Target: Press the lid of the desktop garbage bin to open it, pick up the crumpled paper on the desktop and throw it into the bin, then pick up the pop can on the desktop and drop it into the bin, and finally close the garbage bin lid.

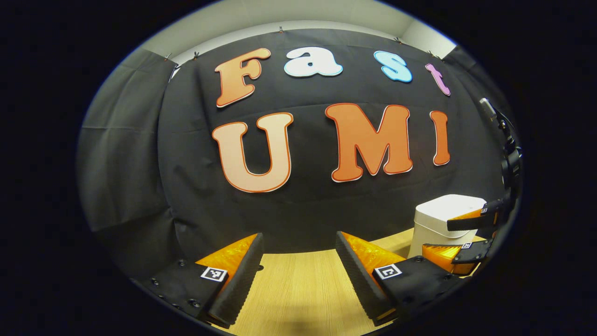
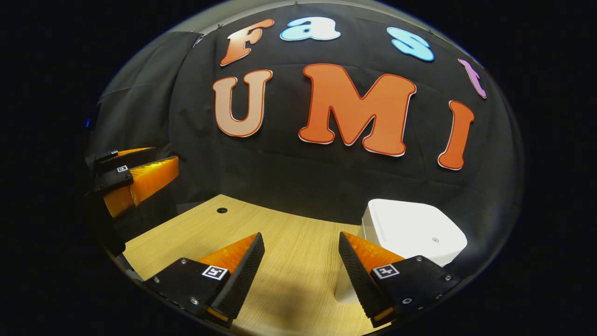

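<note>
Above the wooden desk (image 2: 298,242), both tongs (image 1: 298,266) (image 2: 301,266) wide, bin (image 2: 410,233) lid down.

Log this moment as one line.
bin: lid shut | left gripper: open, empty | right gripper: open, empty, beside bin | desktop

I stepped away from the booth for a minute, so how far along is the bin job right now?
Nothing looks done: the white garbage bin sits on the wooden desktop with its lid closed. In hand: nothing; the right gripper and left gripper are open and empty. Pressing the lid, binning paper and can, closing remain.
</note>
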`<move>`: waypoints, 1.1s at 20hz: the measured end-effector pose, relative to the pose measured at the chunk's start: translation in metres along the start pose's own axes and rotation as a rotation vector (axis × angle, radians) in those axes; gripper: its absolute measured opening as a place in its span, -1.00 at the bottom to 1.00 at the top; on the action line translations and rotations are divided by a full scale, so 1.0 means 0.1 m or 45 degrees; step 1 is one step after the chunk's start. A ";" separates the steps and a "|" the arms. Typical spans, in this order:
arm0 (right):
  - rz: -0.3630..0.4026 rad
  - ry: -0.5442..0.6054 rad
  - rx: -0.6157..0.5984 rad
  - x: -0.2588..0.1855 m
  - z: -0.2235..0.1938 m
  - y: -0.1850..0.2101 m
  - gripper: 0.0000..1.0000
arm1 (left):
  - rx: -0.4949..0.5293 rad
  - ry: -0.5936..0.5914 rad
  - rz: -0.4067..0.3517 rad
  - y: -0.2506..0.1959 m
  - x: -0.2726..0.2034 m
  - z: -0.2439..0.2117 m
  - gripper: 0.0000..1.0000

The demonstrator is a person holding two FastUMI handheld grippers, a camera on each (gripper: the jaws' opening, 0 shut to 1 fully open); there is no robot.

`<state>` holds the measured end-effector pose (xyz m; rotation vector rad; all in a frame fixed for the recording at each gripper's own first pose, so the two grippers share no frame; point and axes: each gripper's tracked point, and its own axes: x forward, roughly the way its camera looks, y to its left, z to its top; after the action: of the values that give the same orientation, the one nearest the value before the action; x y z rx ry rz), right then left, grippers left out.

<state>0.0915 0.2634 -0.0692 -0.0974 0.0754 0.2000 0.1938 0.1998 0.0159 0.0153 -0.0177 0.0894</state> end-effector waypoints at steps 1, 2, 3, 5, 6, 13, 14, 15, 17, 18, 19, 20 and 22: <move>0.003 -0.001 -0.005 0.01 0.01 0.01 0.94 | 0.001 -0.002 0.000 0.00 0.00 0.01 1.00; 0.005 -0.003 -0.009 0.01 0.00 0.02 0.94 | 0.001 -0.004 -0.001 -0.01 0.02 0.01 1.00; 0.006 -0.004 -0.012 0.01 0.00 0.02 0.94 | 0.002 -0.007 0.001 -0.01 0.02 0.02 1.00; 0.006 -0.006 -0.014 0.00 0.01 0.01 0.94 | 0.005 -0.007 -0.004 -0.04 0.04 0.02 0.97; 0.007 -0.004 -0.013 0.01 0.00 0.01 0.95 | 0.001 -0.005 -0.010 -0.06 0.04 0.01 0.97; 0.005 0.000 -0.002 0.03 -0.01 -0.02 0.95 | 0.013 0.000 -0.019 -0.11 0.05 0.02 0.97; 0.003 -0.001 -0.003 0.03 -0.02 -0.03 0.96 | 0.014 -0.002 -0.019 -0.11 0.05 0.03 0.97; 0.007 -0.003 -0.002 0.03 -0.02 -0.03 0.96 | 0.015 -0.002 -0.021 -0.11 0.05 0.03 0.97; 0.005 -0.007 -0.002 0.03 -0.01 -0.04 0.96 | 0.018 -0.004 -0.020 -0.11 0.04 0.03 0.97; 0.004 -0.010 0.002 0.02 -0.01 -0.03 0.96 | 0.020 -0.006 -0.016 -0.11 0.04 0.04 0.97; -0.001 -0.011 0.004 0.02 -0.02 -0.05 0.96 | 0.022 -0.008 -0.013 -0.09 0.05 0.04 0.97; -0.001 -0.009 0.009 0.02 -0.02 -0.06 0.96 | 0.025 -0.008 -0.008 -0.09 0.04 0.04 0.97; -0.008 -0.009 0.020 0.01 -0.02 -0.08 0.96 | 0.024 -0.010 -0.006 -0.10 0.03 0.03 0.97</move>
<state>0.0938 0.2555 -0.0709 -0.0812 0.0694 0.1931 0.1973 0.1902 0.0193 0.0346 -0.0244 0.0846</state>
